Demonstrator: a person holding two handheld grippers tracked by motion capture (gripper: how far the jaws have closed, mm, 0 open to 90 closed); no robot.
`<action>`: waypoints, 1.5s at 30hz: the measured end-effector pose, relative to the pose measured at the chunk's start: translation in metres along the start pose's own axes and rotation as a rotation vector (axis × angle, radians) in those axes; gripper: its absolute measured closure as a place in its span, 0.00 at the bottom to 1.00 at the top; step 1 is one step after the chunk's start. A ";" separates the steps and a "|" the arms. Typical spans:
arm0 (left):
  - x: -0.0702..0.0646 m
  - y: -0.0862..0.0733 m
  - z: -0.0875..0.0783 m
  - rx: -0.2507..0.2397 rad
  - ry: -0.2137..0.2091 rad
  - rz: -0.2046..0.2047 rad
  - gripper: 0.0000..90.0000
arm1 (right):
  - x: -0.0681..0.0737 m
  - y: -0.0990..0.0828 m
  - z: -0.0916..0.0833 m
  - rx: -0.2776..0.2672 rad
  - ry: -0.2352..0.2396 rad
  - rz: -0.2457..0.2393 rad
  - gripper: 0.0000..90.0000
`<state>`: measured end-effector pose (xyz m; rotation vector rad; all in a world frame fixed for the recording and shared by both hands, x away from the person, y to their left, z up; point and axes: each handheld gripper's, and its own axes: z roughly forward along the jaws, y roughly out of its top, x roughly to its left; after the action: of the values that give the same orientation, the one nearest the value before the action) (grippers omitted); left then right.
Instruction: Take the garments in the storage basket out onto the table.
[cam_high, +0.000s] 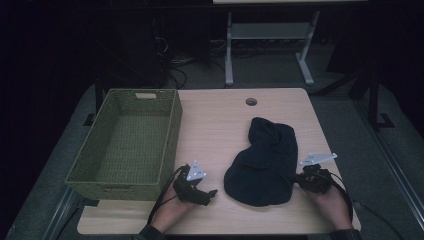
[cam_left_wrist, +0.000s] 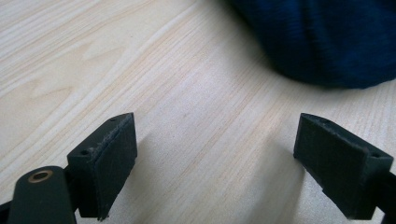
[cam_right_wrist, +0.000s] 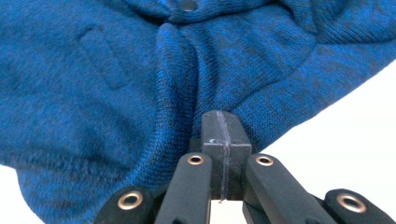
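From above, at the lower middle of the high view, my dark blue sweater (cam_high: 265, 162) lies bunched on the table (cam_high: 220, 125), its long axis running from the top of the heap near the table's small hole down toward my edge, widening as it comes. My right claw (cam_high: 299, 178) sits at the sweater's lower right edge, touching the cloth, while my left claw (cam_high: 210, 194) rests apart from it at lower left, between the sweater and the green woven basket (cam_high: 170, 145) that fills the left side of the table. Along the left gripper view, my two pads stand wide open over bare wood with nothing between them, and the sweater (cam_left_wrist: 327, 42) lies ahead in the upper right of the frame, clear of the pads. Along the right gripper view, my jaws are pressed fully together at the lower middle of the frame, and the knit (cam_right_wrist: 140, 93) spreads above and to the left of them; they appear to pinch a fold of its edge. I judge the right hand is the one placed to drag or lift the sweater, and the basket lies leftward across the table from it.
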<state>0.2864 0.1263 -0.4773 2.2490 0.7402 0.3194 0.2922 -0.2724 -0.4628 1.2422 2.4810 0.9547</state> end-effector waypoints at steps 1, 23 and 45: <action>0.000 0.000 0.000 0.000 0.000 0.000 0.14 | -0.002 -0.001 0.000 -0.006 0.001 -0.002 1.00; 0.005 0.060 -0.005 0.023 -0.079 -0.004 0.76 | -0.003 0.015 -0.009 -0.124 -0.003 -0.007 1.00; 0.009 0.133 0.095 0.050 -0.187 0.024 1.00 | -0.013 0.018 0.006 -0.116 -0.041 0.010 1.00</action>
<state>0.3890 0.0022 -0.4487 2.2988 0.6299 0.1005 0.3150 -0.2722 -0.4573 1.2260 2.3542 1.0483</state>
